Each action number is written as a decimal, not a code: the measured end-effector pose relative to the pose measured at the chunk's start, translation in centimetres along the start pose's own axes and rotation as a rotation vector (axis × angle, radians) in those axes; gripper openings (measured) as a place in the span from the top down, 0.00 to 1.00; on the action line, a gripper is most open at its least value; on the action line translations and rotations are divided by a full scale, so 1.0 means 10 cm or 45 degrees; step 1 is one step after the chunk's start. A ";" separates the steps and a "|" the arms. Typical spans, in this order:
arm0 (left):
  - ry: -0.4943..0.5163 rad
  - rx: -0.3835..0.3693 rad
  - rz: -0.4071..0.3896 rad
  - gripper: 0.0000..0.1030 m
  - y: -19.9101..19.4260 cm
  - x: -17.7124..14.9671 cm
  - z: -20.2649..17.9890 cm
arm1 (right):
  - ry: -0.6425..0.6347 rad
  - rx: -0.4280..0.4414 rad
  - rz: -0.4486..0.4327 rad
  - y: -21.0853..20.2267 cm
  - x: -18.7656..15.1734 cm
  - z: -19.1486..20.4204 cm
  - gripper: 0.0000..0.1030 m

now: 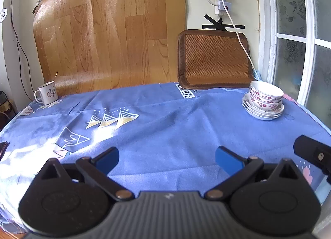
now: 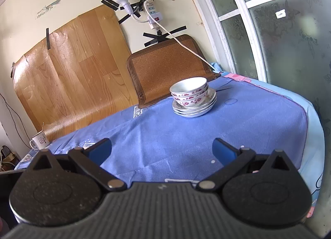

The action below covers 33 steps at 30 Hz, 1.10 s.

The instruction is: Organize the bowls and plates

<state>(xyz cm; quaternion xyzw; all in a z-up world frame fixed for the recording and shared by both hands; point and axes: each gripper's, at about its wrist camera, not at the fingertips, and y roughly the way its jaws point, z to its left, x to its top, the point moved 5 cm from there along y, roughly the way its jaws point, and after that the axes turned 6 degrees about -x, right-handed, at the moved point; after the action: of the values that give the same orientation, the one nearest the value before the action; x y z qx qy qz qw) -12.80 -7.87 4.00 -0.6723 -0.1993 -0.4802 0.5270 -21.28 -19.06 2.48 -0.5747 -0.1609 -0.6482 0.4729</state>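
White bowls with pink flowers (image 1: 265, 94) (image 2: 189, 89) sit nested on a stack of white plates (image 1: 261, 112) (image 2: 194, 108) at the far right of the table. My left gripper (image 1: 166, 159) hangs open over the blue cloth, well short of the stack and to its left, with nothing between its blue pads. My right gripper (image 2: 162, 149) is also open and empty, with the stack straight ahead at some distance. A black part of the right gripper (image 1: 312, 154) shows at the right edge of the left wrist view.
A white enamel mug (image 1: 47, 93) (image 2: 39, 140) with a spoon stands at the far left of the blue tablecloth (image 1: 157, 118) (image 2: 238, 118). A woven brown mat (image 1: 215, 60) (image 2: 169, 69) leans on the wall behind the stack. A glass door frame (image 2: 244, 23) borders the right side.
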 end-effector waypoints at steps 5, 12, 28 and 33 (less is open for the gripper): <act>-0.003 -0.002 -0.004 0.00 0.00 0.01 0.01 | 0.015 -0.002 -0.005 0.00 0.01 -0.01 0.00; -0.006 -0.011 0.002 0.00 0.01 -0.01 0.00 | 0.014 -0.001 -0.012 0.00 0.00 -0.01 0.00; 0.008 -0.045 0.036 0.00 0.04 -0.05 -0.04 | 0.015 -0.002 -0.035 -0.03 0.01 -0.01 0.00; 0.007 -0.050 0.042 0.00 0.05 -0.06 -0.04 | 0.002 0.004 -0.046 -0.05 0.01 0.02 0.00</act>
<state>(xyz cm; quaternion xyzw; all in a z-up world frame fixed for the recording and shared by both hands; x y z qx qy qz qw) -12.79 -8.28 3.24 -0.6844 -0.1775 -0.4771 0.5220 -21.60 -18.68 2.76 -0.5704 -0.1718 -0.6569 0.4622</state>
